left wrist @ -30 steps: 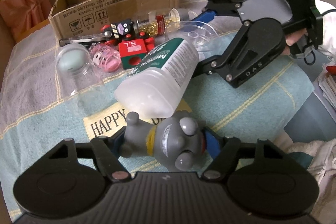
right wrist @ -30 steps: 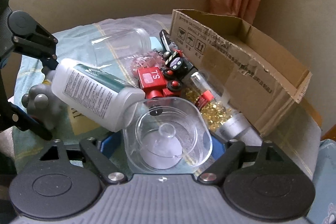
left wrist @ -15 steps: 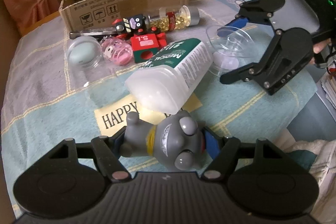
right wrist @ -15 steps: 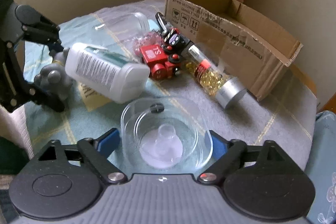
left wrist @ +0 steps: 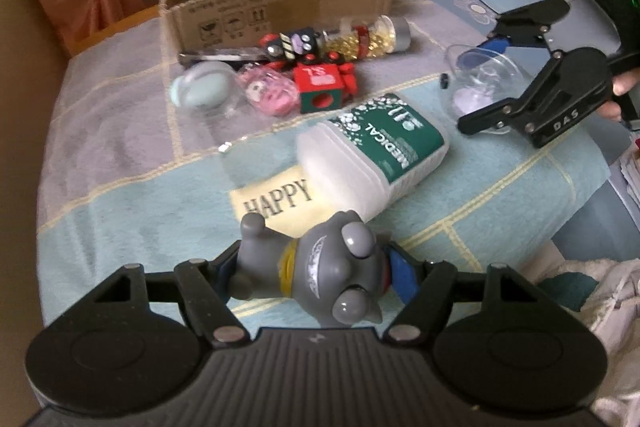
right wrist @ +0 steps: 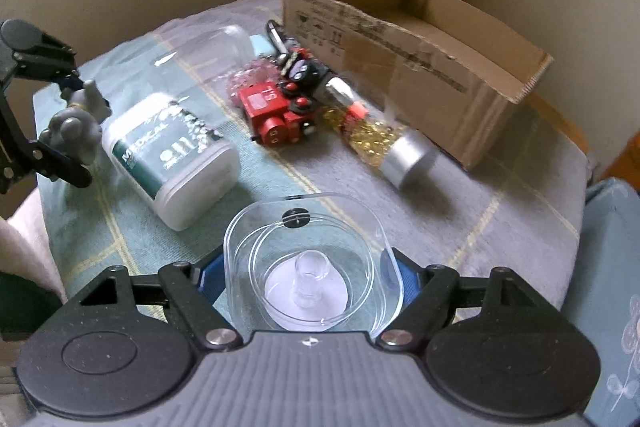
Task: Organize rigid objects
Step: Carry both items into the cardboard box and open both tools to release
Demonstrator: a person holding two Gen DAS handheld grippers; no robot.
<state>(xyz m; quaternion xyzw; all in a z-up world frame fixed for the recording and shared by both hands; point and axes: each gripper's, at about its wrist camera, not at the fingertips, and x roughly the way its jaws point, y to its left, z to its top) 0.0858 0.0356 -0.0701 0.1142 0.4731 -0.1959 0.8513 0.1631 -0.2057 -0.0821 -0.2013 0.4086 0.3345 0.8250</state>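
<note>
Left gripper jaws clamp grey toy; right gripper jaws clamp clear container.

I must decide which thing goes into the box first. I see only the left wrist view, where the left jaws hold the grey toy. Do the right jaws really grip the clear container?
Observer: Yes. The right gripper has its jaws closed on the clear container, with a blue pad against each side.
Operator: Is something inside it?
Observer: A clear knob stands at its centre, on a white disc.
</note>
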